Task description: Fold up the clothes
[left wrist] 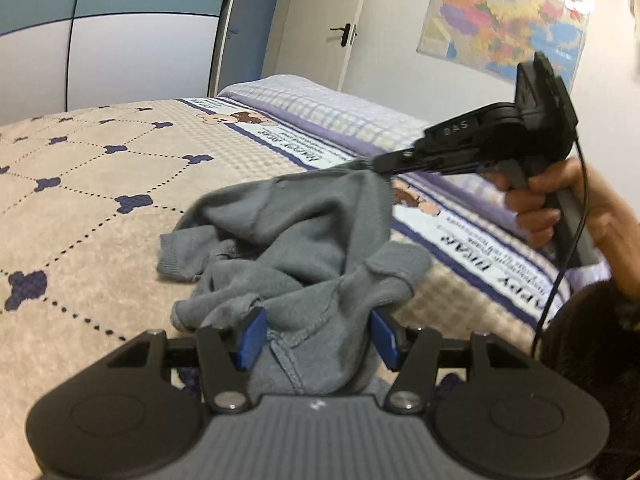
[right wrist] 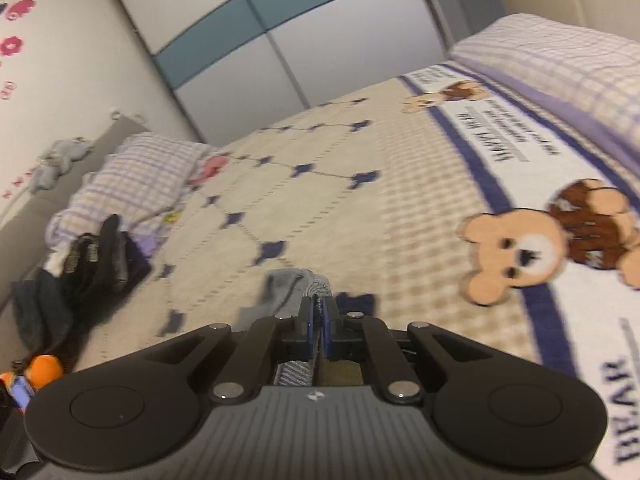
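A crumpled grey garment (left wrist: 304,232) lies on the beige bedspread (left wrist: 100,184). In the left wrist view my left gripper (left wrist: 319,336) stands open at the garment's near end, and a bunch of grey cloth sits loosely between its blue pads (left wrist: 252,340). My right gripper (left wrist: 378,164), held by a hand (left wrist: 560,196), is shut on the garment's far upper corner and lifts it off the bed. The right wrist view shows the right gripper (right wrist: 319,312) with its pads together on a strip of the grey garment (right wrist: 288,284).
A folded purple checked quilt (left wrist: 320,108) lies along the bed's far side. At the head end are a checked pillow (right wrist: 148,172) and a pile of dark clothes (right wrist: 92,260). A wardrobe (left wrist: 120,40), a door (left wrist: 320,20) and a wall map (left wrist: 504,20) stand beyond the bed.
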`<action>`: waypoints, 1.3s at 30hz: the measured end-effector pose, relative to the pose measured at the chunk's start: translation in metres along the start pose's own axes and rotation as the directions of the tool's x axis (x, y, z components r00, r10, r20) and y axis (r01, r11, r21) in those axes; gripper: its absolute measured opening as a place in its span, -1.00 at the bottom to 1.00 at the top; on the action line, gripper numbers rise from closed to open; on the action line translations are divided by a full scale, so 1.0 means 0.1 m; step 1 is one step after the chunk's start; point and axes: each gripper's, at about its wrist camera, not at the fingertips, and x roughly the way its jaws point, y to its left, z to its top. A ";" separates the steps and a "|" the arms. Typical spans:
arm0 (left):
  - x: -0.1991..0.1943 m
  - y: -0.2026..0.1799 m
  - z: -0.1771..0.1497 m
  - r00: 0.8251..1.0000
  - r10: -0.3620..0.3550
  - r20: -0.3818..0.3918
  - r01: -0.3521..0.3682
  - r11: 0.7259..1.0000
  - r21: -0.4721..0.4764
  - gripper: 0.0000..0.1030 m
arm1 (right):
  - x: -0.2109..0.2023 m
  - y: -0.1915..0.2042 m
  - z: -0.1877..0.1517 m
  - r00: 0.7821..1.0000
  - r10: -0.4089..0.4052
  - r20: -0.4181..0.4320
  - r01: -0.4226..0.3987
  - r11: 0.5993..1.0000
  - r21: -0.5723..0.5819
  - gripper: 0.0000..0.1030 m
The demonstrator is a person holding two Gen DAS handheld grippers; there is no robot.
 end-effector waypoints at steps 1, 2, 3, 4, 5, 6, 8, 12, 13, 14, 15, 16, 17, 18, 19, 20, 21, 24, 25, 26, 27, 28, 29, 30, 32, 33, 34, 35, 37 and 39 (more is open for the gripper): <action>0.02 -0.02 -0.01 1.000 0.010 -0.008 -0.010 1.000 0.013 0.13 | 0.00 -0.02 -0.01 0.999 -0.040 -0.009 0.039 0.999 -0.018 -0.90; 0.04 -0.03 -0.02 1.000 0.021 -0.016 -0.021 0.999 0.029 0.12 | 0.01 -0.05 -0.03 0.997 -0.074 -0.023 0.073 0.997 -0.033 -0.90; 0.05 -0.04 -0.02 0.999 0.027 -0.022 -0.027 0.999 0.042 0.11 | 0.03 -0.08 -0.05 0.994 -0.104 -0.041 0.102 0.994 -0.046 -0.90; 0.05 -0.04 -0.02 0.999 0.030 -0.026 -0.029 0.998 0.051 0.11 | 0.05 -0.11 -0.07 0.989 -0.134 -0.058 0.131 0.990 -0.060 -0.90; 0.06 -0.04 -0.02 0.999 0.032 -0.031 -0.031 0.998 0.059 0.11 | 0.08 -0.14 -0.09 0.984 -0.160 -0.075 0.155 0.985 -0.071 -0.90; 0.06 -0.03 -0.01 0.999 0.031 -0.034 -0.029 0.998 0.063 0.11 | 0.12 -0.16 -0.11 0.979 -0.182 -0.091 0.175 0.981 -0.080 -0.96; 0.06 0.00 0.00 0.999 0.024 -0.037 -0.021 0.998 0.066 0.08 | 0.17 -0.19 -0.14 0.967 -0.229 -0.108 0.217 0.970 -0.112 -0.96; 0.13 0.02 0.01 0.997 0.041 -0.070 -0.034 0.995 0.096 -0.17 | 0.22 -0.22 -0.16 0.964 -0.231 -0.134 0.215 0.969 -0.118 -0.91; 0.15 0.02 0.00 0.996 0.050 -0.076 -0.042 0.994 0.103 -0.24 | 0.23 -0.22 -0.16 0.966 -0.216 -0.142 0.203 0.974 -0.104 -0.87; 0.16 0.01 0.00 0.995 0.063 -0.081 -0.054 0.993 0.107 -0.38 | 0.25 -0.23 -0.16 0.969 -0.199 -0.149 0.188 0.979 -0.084 -0.86; 0.18 0.00 0.00 0.994 0.071 -0.085 -0.062 0.992 0.111 -0.53 | 0.27 -0.23 -0.15 0.971 -0.182 -0.157 0.173 0.983 -0.067 -0.84; 0.18 -0.01 0.00 0.993 0.076 -0.086 -0.066 0.991 0.114 -0.58 | 0.30 -0.23 -0.13 0.972 -0.165 -0.167 0.159 0.986 -0.053 -0.77; 0.18 -0.01 0.00 0.993 0.081 -0.086 -0.071 0.991 0.116 -0.64 | 0.33 -0.23 -0.13 0.972 -0.155 -0.175 0.150 0.988 -0.042 -0.55; 0.17 -0.02 0.00 0.993 0.085 -0.086 -0.075 0.990 0.118 -0.70 | 0.37 -0.24 -0.12 0.972 -0.150 -0.182 0.147 0.989 -0.033 -0.36; 0.17 -0.02 0.00 0.992 0.089 -0.085 -0.079 0.990 0.120 -0.72 | 0.41 -0.24 -0.12 0.971 -0.145 -0.189 0.143 0.989 -0.023 -0.32; 0.15 -0.03 0.00 0.992 0.092 -0.082 -0.082 0.989 0.121 -0.74 | 0.45 -0.25 -0.11 0.971 -0.140 -0.196 0.140 0.990 -0.014 -0.30; 0.14 -0.03 0.00 0.992 0.093 -0.081 -0.082 0.989 0.122 -0.74 | 0.50 -0.26 -0.12 0.968 -0.143 -0.206 0.144 0.989 -0.010 -0.30; 0.06 -0.03 -0.01 0.994 0.090 -0.066 -0.081 0.989 0.124 -0.72 | 0.69 -0.29 -0.14 0.955 -0.173 -0.241 0.175 0.984 -0.010 -0.29; 0.01 -0.02 -0.01 0.995 0.088 -0.052 -0.081 0.989 0.122 -0.71 | 0.74 -0.31 -0.16 0.950 -0.182 -0.253 0.185 0.983 -0.011 -0.29; -0.03 -0.01 0.00 0.996 0.085 -0.034 -0.080 0.990 0.119 -0.68 | 0.78 -0.32 -0.17 0.947 -0.185 -0.264 0.191 0.982 -0.005 -0.29; -0.08 0.00 0.00 0.996 0.083 -0.017 -0.080 0.990 0.114 -0.66 | 0.81 -0.34 -0.19 0.944 -0.184 -0.273 0.193 0.981 0.006 -0.29; -0.11 0.01 0.01 0.997 0.081 -0.003 -0.080 0.991 0.109 -0.66 | 0.84 -0.35 -0.21 0.942 -0.183 -0.282 0.196 0.980 0.017 -0.29; -0.13 0.02 0.02 0.997 0.079 0.008 -0.080 0.991 0.105 -0.66 | 0.86 -0.37 -0.22 0.941 -0.179 -0.289 0.195 0.980 0.029 -0.29; -0.14 0.03 0.02 0.997 0.072 0.009 -0.072 0.992 0.102 -0.66 | 0.87 -0.37 -0.23 0.940 -0.172 -0.294 0.193 0.980 0.041 -0.29; -0.08 0.01 0.02 0.998 0.057 -0.013 -0.056 0.991 0.118 -0.60 | 0.89 -0.38 -0.25 0.939 -0.164 -0.301 0.189 0.980 0.056 -0.29; -0.04 -0.02 0.01 0.998 0.056 -0.026 -0.052 0.989 0.136 -0.47 | 0.89 -0.37 -0.26 0.939 -0.166 -0.300 0.190 0.981 0.050 -0.29; 0.00 -0.06 0.00 0.998 0.057 -0.039 -0.050 0.986 0.161 -0.39 | 0.90 -0.36 -0.26 0.939 -0.169 -0.299 0.190 0.981 0.044 -0.29; 0.04 -0.09 -0.02 0.997 0.063 -0.050 -0.053 0.981 0.184 -0.22 | 0.90 -0.35 -0.27 0.939 -0.171 -0.297 0.191 0.981 0.038 -0.29; 0.13 -0.15 -0.05 0.993 0.093 -0.071 -0.074 0.970 0.229 -0.16 | 0.91 -0.34 -0.28 0.940 -0.176 -0.293 0.193 0.981 0.028 -0.29; 0.19 -0.18 -0.07 0.989 0.123 -0.079 -0.099 0.962 0.256 -0.16 | 0.92 -0.33 -0.29 0.940 -0.182 -0.289 0.194 0.981 0.013 -0.29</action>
